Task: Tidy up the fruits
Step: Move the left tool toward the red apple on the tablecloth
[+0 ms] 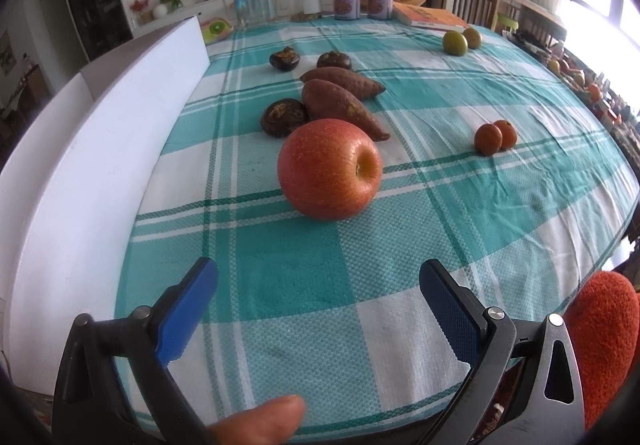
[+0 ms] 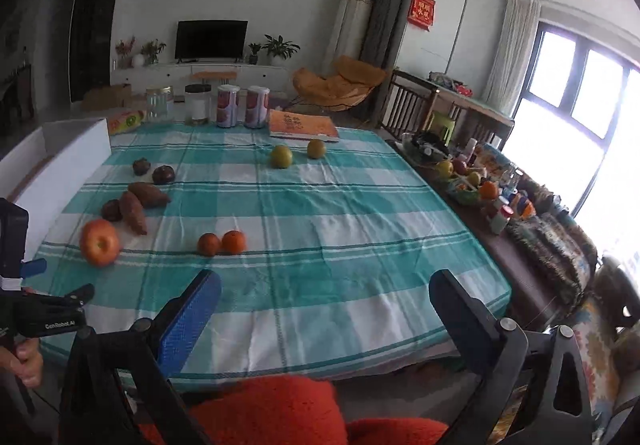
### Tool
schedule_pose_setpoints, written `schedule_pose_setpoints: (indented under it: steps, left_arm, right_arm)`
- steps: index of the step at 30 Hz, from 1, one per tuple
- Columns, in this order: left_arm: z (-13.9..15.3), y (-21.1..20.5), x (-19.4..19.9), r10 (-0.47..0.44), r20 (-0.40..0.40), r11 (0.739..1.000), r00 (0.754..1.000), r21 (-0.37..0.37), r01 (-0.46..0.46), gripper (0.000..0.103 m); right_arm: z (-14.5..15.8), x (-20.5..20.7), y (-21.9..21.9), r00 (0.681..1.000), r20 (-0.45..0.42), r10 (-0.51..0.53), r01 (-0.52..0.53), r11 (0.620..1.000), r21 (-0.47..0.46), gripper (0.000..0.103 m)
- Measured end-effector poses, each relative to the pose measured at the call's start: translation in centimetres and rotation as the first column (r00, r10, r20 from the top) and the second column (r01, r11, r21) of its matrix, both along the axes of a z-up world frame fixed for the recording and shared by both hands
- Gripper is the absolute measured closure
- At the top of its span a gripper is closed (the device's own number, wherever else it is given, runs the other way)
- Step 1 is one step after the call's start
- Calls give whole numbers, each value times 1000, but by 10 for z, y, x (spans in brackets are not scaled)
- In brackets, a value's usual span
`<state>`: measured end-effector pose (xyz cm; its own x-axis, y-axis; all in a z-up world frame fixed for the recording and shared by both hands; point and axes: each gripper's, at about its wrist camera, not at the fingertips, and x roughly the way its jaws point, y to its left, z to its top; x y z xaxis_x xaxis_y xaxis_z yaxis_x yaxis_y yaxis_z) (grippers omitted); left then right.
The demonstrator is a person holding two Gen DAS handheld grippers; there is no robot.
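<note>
Left gripper (image 1: 320, 309) hangs low over the teal-and-white checked tablecloth (image 1: 460, 205), blue-padded jaws spread wide, nothing between them. Dead ahead at twelve o'clock sits the big round red apple (image 1: 330, 169), stem dimple turned to the right, resting on the cloth and apart from the fingertips. Just behind it, at eleven o'clock, a dark brown mangosteen (image 1: 283, 118) is touching the nearer of two reddish-brown sweet potatoes (image 1: 340, 107); the second sweet potato (image 1: 342, 82) lies right behind the first. Two more dark mangosteens (image 1: 285, 59) sit further back. Out at two o'clock, a pair of small orange tangerines (image 1: 495, 137) sit side by side, touching. Far back at one o'clock, two round green-yellow fruits (image 1: 462, 41). A long white foam board (image 1: 100, 173) stands on edge along the cloth's left side.

Right gripper (image 2: 324, 309) hovers above the near table edge, jaws released and wide apart, holding nothing. From here the apple is off at ten o'clock, the tangerines at eleven, and the left gripper shows at nine o'clock by the left edge
</note>
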<state>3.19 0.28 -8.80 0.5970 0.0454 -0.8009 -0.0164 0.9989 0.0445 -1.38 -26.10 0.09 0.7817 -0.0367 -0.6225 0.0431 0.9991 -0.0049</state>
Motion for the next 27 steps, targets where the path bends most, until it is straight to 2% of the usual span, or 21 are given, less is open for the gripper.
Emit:
schedule_pose_setpoints:
  steps: [4, 10, 17, 27]
  left_arm:
    - [-14, 4, 9, 22, -5, 1000, 1000, 3, -22, 2]
    - [-35, 8, 17, 42, -42, 999, 998, -5, -42, 1]
    - [-38, 10, 15, 41, -24, 998, 999, -39, -42, 0]
    - [-38, 11, 15, 35, -19, 998, 999, -43, -36, 0]
  right_arm:
    - [-42, 6, 29, 1000, 13, 24, -25, 993, 118, 0]
    - [-51, 10, 56, 998, -1, 66, -66, 997, 50, 0]
    - [-59, 17, 44, 997, -63, 42, -36, 995, 95, 0]
    - [-58, 14, 46, 997, -56, 49, -45, 996, 80, 0]
